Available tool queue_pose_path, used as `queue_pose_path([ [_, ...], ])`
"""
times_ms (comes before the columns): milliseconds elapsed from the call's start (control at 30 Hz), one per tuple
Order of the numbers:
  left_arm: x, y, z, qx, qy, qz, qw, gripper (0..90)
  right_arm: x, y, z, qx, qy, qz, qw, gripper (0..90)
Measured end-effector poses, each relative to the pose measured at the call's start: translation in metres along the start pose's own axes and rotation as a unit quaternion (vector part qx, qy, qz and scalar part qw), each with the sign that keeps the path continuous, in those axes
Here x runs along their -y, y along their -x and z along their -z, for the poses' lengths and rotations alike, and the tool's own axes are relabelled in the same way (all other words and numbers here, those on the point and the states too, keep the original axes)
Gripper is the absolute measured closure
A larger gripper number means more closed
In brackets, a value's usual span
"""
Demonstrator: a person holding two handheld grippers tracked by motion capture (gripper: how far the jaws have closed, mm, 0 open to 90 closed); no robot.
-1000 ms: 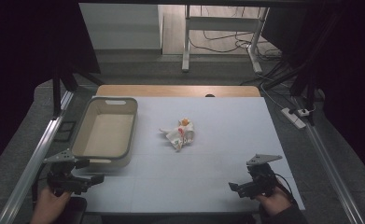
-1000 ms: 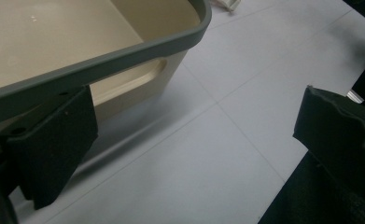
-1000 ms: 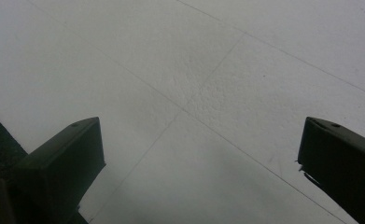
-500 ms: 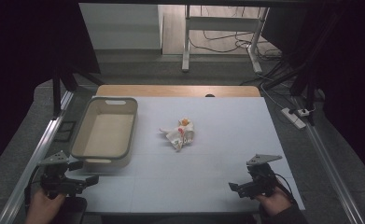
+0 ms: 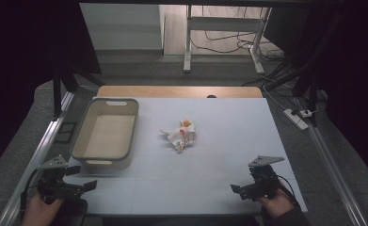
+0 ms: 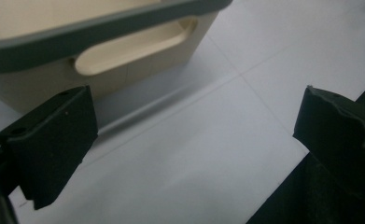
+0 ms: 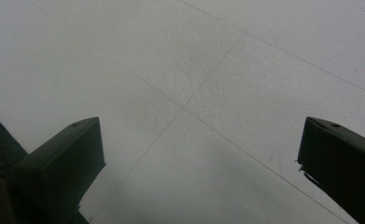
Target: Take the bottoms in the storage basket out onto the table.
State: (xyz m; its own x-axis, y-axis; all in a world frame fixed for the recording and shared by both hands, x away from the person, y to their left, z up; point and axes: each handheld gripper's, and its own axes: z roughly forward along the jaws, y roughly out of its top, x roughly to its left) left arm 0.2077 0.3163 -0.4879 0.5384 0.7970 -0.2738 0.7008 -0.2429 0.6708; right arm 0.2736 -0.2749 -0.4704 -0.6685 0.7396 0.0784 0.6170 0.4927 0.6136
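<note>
A beige bin [image 5: 107, 134] with a grey rim stands empty on the left of the white table top [image 5: 228, 136]. A small crumpled white cloth [image 5: 181, 135] with orange and red marks lies at the table's middle. My left gripper [image 5: 83, 177] is held at the front left corner, just before the bin's near end, open and empty. In the left gripper view the bin's handle slot [image 6: 133, 44] shows close ahead of my left gripper [image 6: 194, 126]. My right gripper [image 5: 243, 184] sits low at the front right, open over bare table, as the right gripper view [image 7: 201, 140] confirms.
Metal rails [image 5: 40, 150] run along both table sides. A wooden strip [image 5: 172, 91] borders the far edge. A power strip [image 5: 297, 118] lies on the floor at the right, and a desk frame [image 5: 219, 28] with cables stands beyond.
My left gripper has drifted a little to the left and back toward the front corner. The right gripper, the bin and the cloth have not moved.
</note>
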Motion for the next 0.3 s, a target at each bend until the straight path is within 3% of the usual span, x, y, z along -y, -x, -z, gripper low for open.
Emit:
queue_pose_path([
  [133,0.0009,0.0033,-0.0013,-0.005,-0.016,-0.008,0.9998,0.0,-0.0002,-0.0001,-0.0001,0.0,0.0,-0.001,1.0,0.2],
  [300,-0.0004,0.0025,-0.0016,0.001,-0.016,-0.004,0.9999,0.0,0.0,0.0,-0.0007,0.002,-0.003,0.001,1.0,0.3],
])
